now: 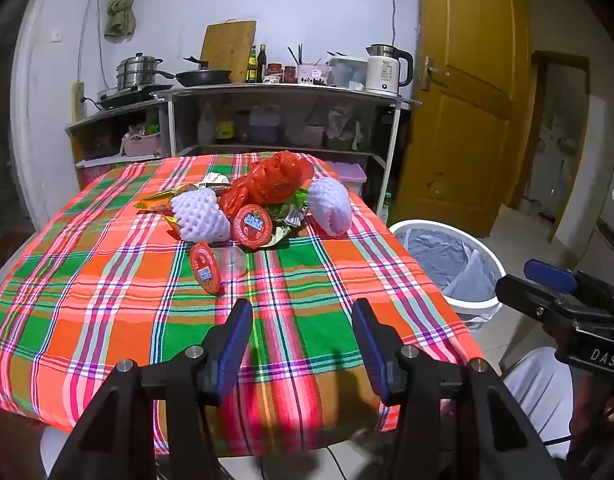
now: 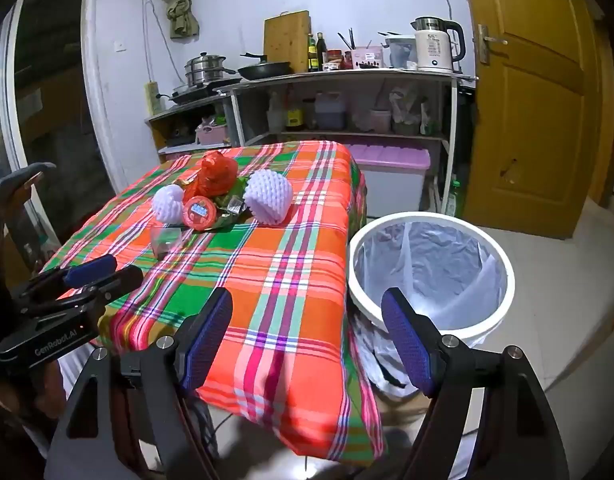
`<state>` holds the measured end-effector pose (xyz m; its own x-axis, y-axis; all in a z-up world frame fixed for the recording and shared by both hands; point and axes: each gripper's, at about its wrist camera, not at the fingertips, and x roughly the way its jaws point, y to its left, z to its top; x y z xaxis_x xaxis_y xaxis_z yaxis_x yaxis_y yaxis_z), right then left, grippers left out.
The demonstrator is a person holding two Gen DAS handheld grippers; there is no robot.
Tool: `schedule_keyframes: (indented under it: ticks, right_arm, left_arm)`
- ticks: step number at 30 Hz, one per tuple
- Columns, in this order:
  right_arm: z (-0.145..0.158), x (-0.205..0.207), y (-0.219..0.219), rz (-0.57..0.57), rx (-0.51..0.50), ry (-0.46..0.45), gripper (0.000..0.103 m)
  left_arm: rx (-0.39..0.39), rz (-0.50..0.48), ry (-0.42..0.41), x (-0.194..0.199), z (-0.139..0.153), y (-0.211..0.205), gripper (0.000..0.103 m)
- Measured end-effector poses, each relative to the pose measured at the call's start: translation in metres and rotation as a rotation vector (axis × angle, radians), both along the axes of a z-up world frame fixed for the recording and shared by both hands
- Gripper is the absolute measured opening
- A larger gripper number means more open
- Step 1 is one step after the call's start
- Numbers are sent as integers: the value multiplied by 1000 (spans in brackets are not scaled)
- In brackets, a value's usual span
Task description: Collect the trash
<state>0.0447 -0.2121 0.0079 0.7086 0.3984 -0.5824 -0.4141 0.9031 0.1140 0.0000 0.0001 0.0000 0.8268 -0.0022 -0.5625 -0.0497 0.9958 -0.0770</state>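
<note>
A pile of trash lies mid-table on the plaid cloth (image 1: 119,296): a red plastic bag (image 1: 277,178), two white foam fruit nets (image 1: 201,216) (image 1: 333,206), two red-lidded cups (image 1: 252,224) (image 1: 205,267), a clear plastic cup (image 1: 233,261) and wrappers (image 1: 159,202). My left gripper (image 1: 303,320) is open and empty above the near part of the table. My right gripper (image 2: 307,316) is open and empty over the table's right corner, beside the white bin (image 2: 503,264) with its liner. The same pile shows in the right wrist view, with the bag (image 2: 217,174) and a net (image 2: 267,196).
A kitchen shelf (image 1: 283,90) with pots, bottles and a kettle (image 1: 387,68) stands behind the table. A yellow door (image 1: 467,92) is at the right. A lilac-lidded storage box (image 2: 391,168) sits on the floor behind the bin.
</note>
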Motion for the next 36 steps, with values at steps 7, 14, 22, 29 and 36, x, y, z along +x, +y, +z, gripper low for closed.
schedule_keyframes:
  ticks: [7, 14, 22, 29, 36]
  right_arm:
    - [0, 0, 0, -3, -4, -5, 77]
    - [5, -1, -3, -3, -2, -7, 77]
    - [6, -2, -3, -2, 6, -17, 77]
    - [6, -2, -2, 1, 5, -18, 77]
    - [5, -3, -1, 1, 4, -19, 77]
  left_arm:
    - [6, 7, -14, 1, 1, -2, 51]
    - [-3, -5, -20, -5, 2, -9, 51]
    - [-13, -9, -28, -6, 7, -3, 51]
    - [-15, -10, -30, -8, 9, -4, 51]
    - [-14, -8, -27, -6, 11, -5, 51]
